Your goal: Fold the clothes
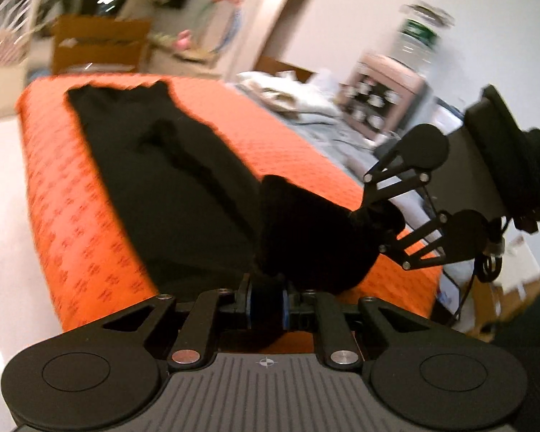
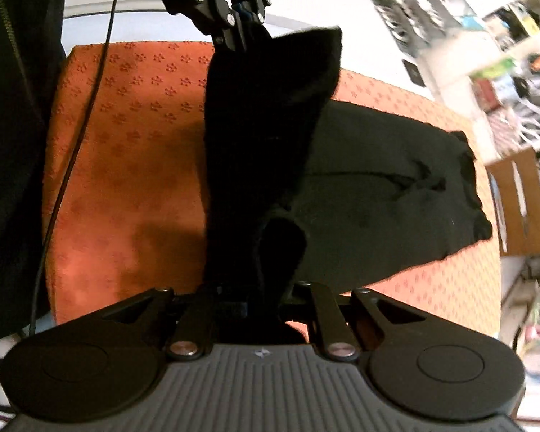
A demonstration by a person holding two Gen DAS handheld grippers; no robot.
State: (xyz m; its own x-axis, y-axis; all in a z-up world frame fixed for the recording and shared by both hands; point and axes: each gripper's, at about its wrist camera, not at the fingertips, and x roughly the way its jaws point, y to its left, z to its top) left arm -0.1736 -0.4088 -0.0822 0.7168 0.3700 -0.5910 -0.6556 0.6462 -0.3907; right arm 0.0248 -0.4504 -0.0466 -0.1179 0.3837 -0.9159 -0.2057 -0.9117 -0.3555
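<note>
The black garment (image 1: 169,172) lay mostly flat along the orange cloth-covered desk (image 1: 90,244), its far end reaching almost to the far edge, while its near end was lifted clear of the surface between the two tools. The left hand-held gripper (image 1: 266,302) was clamped on one corner of that raised end, and the right hand-held gripper (image 2: 250,302) was clamped on the other; in the left wrist view the right one's fingers were buried in a bunched wad of fabric, so exactly how deep that bite went was hard to tell. The cloth looked soft, light and limp: it sagged and curled between the two grips rather than holding a line, and would likely drape wherever it was led, with little risk of damage but some chance of slipping or wrinkling if the corners were drawn unevenly. The hem corners seemed the sensible places to hold. Bare orange surface showed on both long sides of the garment, giving room to carry the fold forward, though the desk's edges dropped away close by and a dark cable (image 2: 72,151) hung near the person's side.
</note>
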